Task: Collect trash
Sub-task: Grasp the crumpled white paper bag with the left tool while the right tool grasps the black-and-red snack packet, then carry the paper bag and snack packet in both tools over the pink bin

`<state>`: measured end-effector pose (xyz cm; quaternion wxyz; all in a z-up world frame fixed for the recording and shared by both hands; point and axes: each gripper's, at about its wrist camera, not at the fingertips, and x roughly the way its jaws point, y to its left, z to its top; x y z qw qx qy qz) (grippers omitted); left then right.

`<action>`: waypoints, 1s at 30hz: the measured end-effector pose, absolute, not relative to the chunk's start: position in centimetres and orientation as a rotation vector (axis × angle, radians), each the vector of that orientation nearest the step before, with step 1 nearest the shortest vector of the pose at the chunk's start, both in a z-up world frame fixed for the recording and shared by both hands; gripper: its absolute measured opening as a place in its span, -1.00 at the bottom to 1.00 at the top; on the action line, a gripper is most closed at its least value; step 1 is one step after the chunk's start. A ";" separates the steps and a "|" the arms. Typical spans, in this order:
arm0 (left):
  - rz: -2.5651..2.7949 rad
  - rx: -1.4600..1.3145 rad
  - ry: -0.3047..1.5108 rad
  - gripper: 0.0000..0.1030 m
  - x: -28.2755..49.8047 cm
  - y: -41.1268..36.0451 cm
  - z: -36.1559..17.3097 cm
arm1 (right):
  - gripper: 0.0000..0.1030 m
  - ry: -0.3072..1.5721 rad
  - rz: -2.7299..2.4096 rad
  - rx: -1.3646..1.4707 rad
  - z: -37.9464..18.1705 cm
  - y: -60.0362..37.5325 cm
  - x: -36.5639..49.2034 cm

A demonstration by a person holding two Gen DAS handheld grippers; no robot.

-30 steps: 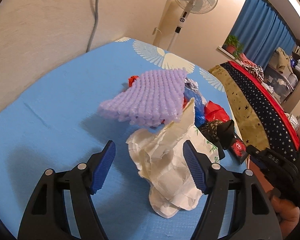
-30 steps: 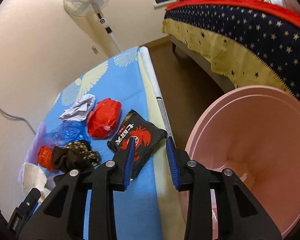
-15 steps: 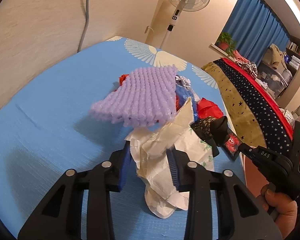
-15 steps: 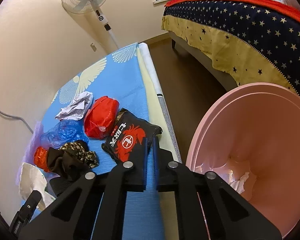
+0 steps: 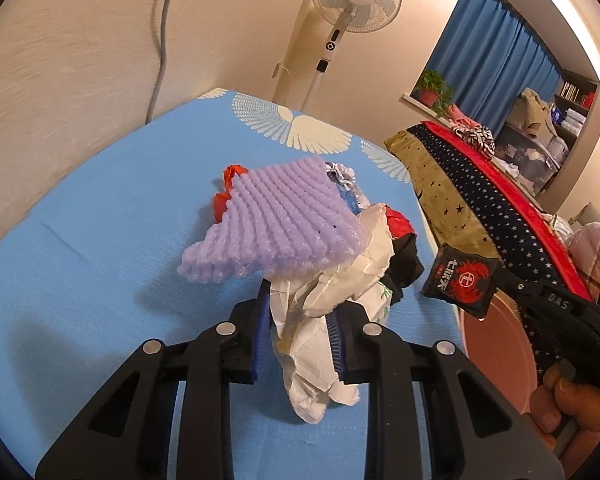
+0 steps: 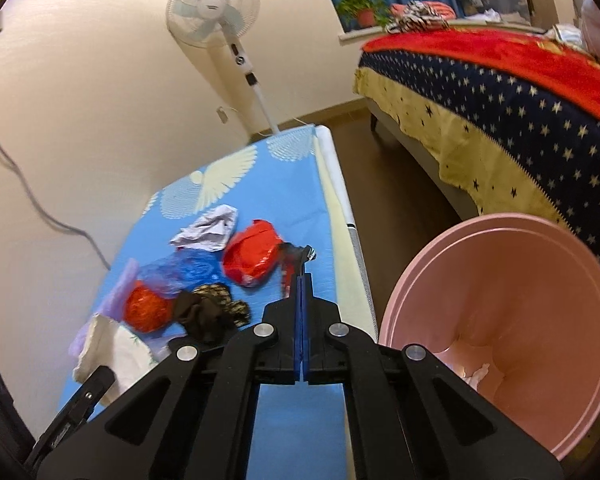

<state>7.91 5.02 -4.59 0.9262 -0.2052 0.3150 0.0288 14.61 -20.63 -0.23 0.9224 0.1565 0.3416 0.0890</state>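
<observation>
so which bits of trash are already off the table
Only the black snack packet, shut in the right gripper and hanging clear of the blue tablecloth. The white paper is pinched but still resting down.

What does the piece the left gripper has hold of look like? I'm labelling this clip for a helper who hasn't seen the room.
On the blue table cover, at the near end of the trash pile, the left gripper is shut on the crumpled white paper. It sits just below the purple ribbed foam sheet. It is the only large cream-white, creased wad there; its neighbours are purple, red, blue or dark.
</observation>
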 end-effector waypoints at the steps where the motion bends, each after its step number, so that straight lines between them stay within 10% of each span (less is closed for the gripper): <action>1: 0.057 -0.428 0.647 -0.52 7.7 5.1 -4.5 | -1.00 0.697 0.188 0.317 0.0 -20.6 14.2; 30: -0.012 -0.320 0.575 -0.86 2.7 3.2 -0.5 | -1.00 0.580 0.239 0.146 6.1 -21.0 4.5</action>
